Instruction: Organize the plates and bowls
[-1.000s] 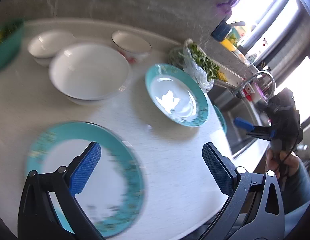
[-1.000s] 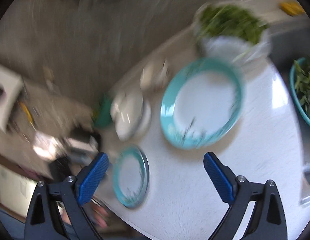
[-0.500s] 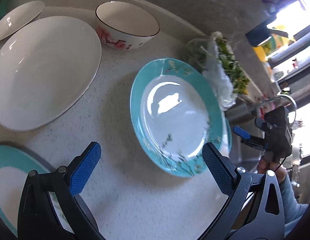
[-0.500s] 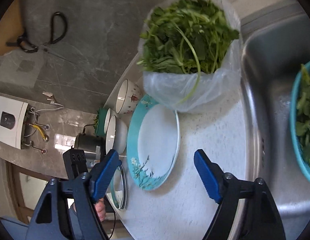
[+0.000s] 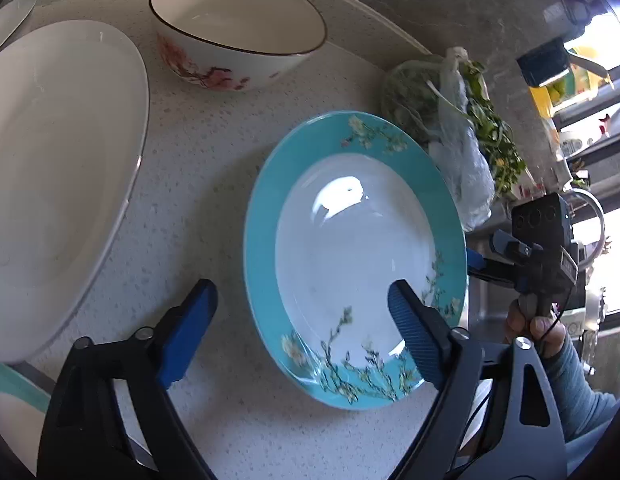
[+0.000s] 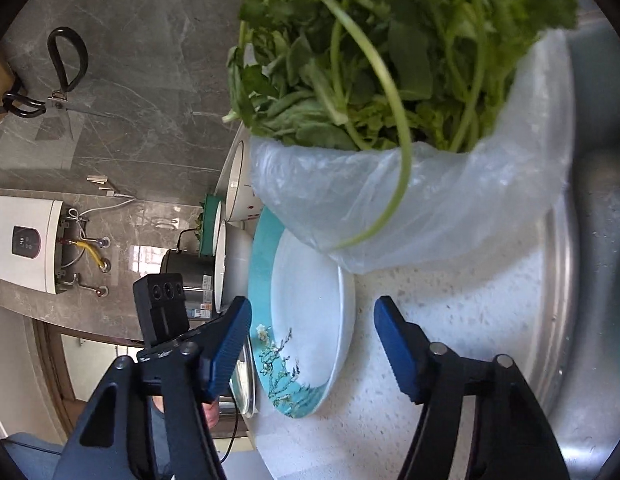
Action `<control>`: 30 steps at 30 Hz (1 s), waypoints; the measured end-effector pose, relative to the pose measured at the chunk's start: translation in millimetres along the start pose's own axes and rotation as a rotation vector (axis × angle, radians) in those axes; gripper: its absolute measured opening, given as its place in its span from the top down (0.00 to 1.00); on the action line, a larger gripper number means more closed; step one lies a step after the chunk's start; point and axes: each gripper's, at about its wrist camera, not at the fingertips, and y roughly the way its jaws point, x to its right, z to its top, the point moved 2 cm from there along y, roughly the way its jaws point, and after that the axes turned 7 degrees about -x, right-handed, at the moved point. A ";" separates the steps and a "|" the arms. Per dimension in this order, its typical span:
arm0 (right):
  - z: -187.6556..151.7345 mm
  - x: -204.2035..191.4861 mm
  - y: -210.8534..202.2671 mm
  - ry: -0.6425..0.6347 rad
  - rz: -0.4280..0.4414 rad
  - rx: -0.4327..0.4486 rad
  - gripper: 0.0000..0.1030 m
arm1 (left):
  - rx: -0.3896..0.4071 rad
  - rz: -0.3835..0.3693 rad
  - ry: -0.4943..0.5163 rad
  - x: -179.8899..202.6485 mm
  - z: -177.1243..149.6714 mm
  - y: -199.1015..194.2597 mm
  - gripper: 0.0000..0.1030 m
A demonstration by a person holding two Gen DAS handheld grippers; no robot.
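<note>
A teal-rimmed plate (image 5: 350, 264) with a flower print lies flat on the speckled counter. My left gripper (image 5: 300, 320) hovers low over its near-left side. The plate's left rim is between the jaws, which are closing, and no pad touches the plate. In the right wrist view the same plate (image 6: 306, 320) appears almost edge-on, its near rim between the closing jaws of my right gripper (image 6: 310, 344), pads still apart from it. From the left wrist view, the right gripper (image 5: 488, 250) sits at the plate's far right edge.
A wide white plate (image 5: 50, 180) and a flowered bowl (image 5: 238, 32) stand left and behind. A second teal plate (image 5: 10, 396) shows at the bottom left. A bag of greens (image 6: 410, 120) overhangs the plate's far side. The steel sink (image 6: 590, 240) lies to the right.
Both grippers have come down and closed in on the teal plate from opposite sides. The jaws of each have narrowed.
</note>
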 end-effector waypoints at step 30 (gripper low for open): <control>-4.3 2.2 19.4 0.003 -0.157 -0.110 0.89 | 0.000 -0.041 -0.040 -29.5 4.5 -6.5 0.94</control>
